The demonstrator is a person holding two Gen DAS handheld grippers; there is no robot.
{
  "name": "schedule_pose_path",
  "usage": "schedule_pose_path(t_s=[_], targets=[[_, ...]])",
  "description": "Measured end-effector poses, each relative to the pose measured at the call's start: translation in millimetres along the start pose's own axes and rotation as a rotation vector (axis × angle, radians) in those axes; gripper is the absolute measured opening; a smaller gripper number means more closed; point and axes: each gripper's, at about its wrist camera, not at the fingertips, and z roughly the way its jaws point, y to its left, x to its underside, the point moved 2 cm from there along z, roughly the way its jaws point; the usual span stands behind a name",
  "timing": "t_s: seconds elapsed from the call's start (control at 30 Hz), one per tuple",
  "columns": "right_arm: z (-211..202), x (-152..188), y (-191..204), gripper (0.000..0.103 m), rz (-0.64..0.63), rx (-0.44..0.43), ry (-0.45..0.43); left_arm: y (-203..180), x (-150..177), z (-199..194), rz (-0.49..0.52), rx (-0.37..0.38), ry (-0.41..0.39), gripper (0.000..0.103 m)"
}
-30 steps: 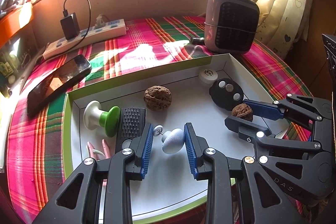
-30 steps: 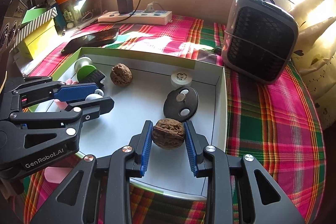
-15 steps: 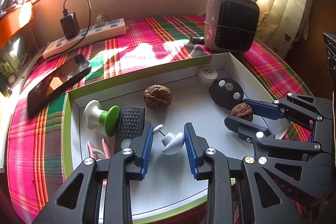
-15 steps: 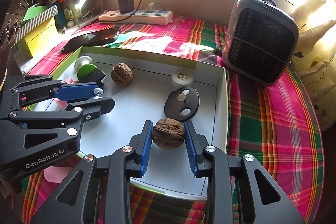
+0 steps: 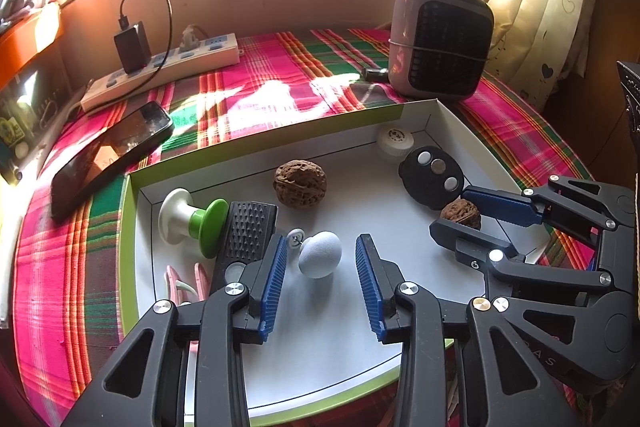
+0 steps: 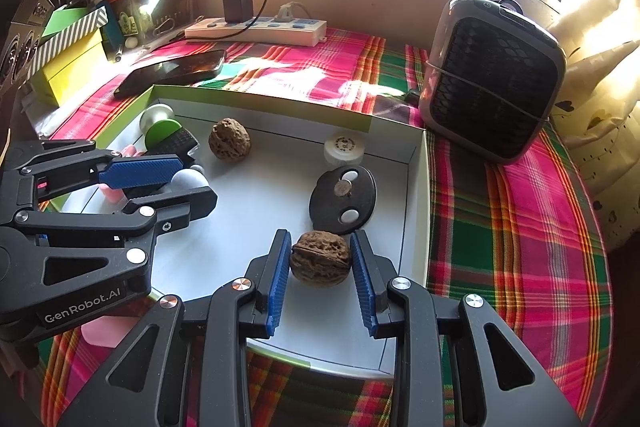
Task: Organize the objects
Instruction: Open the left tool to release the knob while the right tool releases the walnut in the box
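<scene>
A white tray with a green rim (image 5: pixel 280 137) holds the small items. My left gripper (image 5: pixel 321 243) hovers over its near left part, jaws opening. A white knob (image 5: pixel 320 254) lies on the tray floor between the pads, touching neither. My right gripper (image 6: pixel 321 237) is shut on a brown walnut (image 6: pixel 320 261) near the tray's (image 6: pixel 260 98) right wall. The left wrist view shows that walnut (image 5: pixel 461 214) in the right gripper (image 5: pixel 450 211). A second walnut (image 5: pixel 300 182) rests loose mid-tray. The left gripper (image 6: pixel 196 181) shows at the left of the right wrist view.
Also in the tray: a black disc with three buttons (image 5: pixel 432 177), a white cap (image 5: pixel 395 141), a green and white spool (image 5: pixel 192 223), a black ribbed piece (image 5: pixel 248 231). On the plaid cloth lie a phone (image 5: pixel 112 155), a power strip (image 5: pixel 160 67) and a small fan (image 5: pixel 440 43).
The left jaws have spread slightly and the white knob between them has turned over and settled on the tray floor. The right gripper and its walnut have not moved.
</scene>
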Motion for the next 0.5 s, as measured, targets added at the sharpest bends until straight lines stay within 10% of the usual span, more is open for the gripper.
schedule_pose_path(t_s=[0.5], targets=[[-8.6, 0.4, -1.2, 0.032, 0.006, 0.021, -0.014, 0.5, 3.5, -4.4, -0.01, 0.007, -0.006, 0.037]])
